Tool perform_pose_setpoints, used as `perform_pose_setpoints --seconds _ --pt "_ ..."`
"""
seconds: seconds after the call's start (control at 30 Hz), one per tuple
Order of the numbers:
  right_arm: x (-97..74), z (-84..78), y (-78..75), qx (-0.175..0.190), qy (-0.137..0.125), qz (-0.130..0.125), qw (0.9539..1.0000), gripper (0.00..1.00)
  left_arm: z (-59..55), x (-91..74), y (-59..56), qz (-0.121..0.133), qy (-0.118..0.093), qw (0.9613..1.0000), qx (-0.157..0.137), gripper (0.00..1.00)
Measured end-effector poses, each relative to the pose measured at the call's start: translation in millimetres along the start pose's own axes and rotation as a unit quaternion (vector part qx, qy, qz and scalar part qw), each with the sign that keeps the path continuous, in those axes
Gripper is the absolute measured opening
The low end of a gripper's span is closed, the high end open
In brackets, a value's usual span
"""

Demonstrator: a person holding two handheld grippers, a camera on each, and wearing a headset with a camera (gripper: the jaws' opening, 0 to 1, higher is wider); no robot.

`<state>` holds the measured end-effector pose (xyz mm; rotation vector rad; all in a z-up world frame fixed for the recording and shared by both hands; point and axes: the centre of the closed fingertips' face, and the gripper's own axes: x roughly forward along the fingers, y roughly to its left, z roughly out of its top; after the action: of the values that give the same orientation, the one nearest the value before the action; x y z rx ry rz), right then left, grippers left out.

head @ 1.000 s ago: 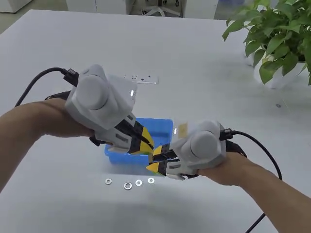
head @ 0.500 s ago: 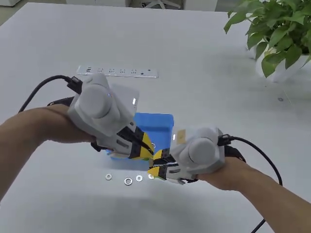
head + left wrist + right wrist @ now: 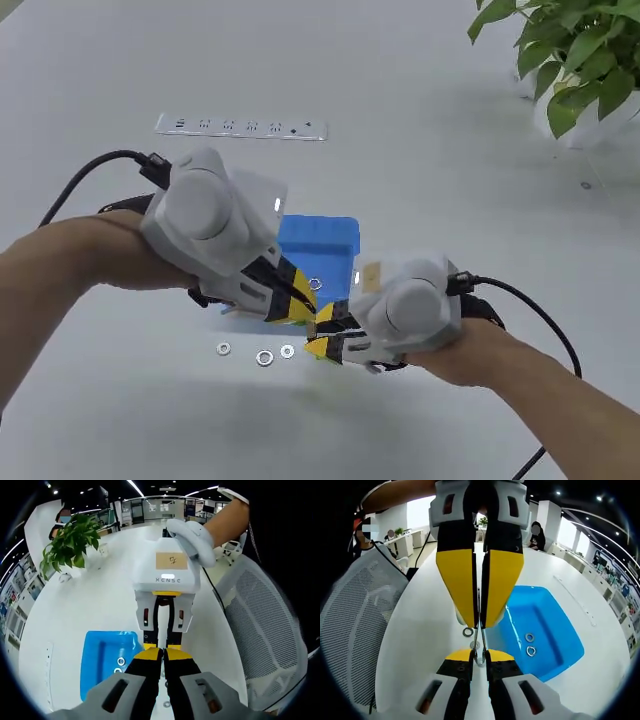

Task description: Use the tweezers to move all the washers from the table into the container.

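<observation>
Both my left claw (image 3: 300,303) and right claw (image 3: 322,338) are clenched on the tweezers (image 3: 479,659) beside the blue container (image 3: 320,235), mid-task I reckon, with three washers (image 3: 264,357) lying on the desk (image 3: 420,150), so next means lowering onto one.

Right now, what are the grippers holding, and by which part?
The tweezers: right gripper shut on one end, left gripper shut on the arms farther along. Which end cannot be told.

- White table (image 3: 450,150), bare, matte.
- Head view: potted plant (image 3: 570,60) at 1 o'clock, power strip (image 3: 240,127) at 11.
- Left gripper view: mesh chair (image 3: 265,630) at 4 o'clock, ceiling lights (image 3: 135,487) at 12.
</observation>
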<state>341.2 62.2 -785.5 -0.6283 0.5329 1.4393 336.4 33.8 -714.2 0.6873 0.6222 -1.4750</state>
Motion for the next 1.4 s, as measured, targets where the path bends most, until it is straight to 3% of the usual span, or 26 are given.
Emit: perform_pose_setpoints --seconds 1.4 --pt "3.0 -1.4 0.9 0.023 0.006 0.002 0.9997 0.09 -0.6 1.3 1.1 0.005 -0.003 0.9999 -0.011 0.06"
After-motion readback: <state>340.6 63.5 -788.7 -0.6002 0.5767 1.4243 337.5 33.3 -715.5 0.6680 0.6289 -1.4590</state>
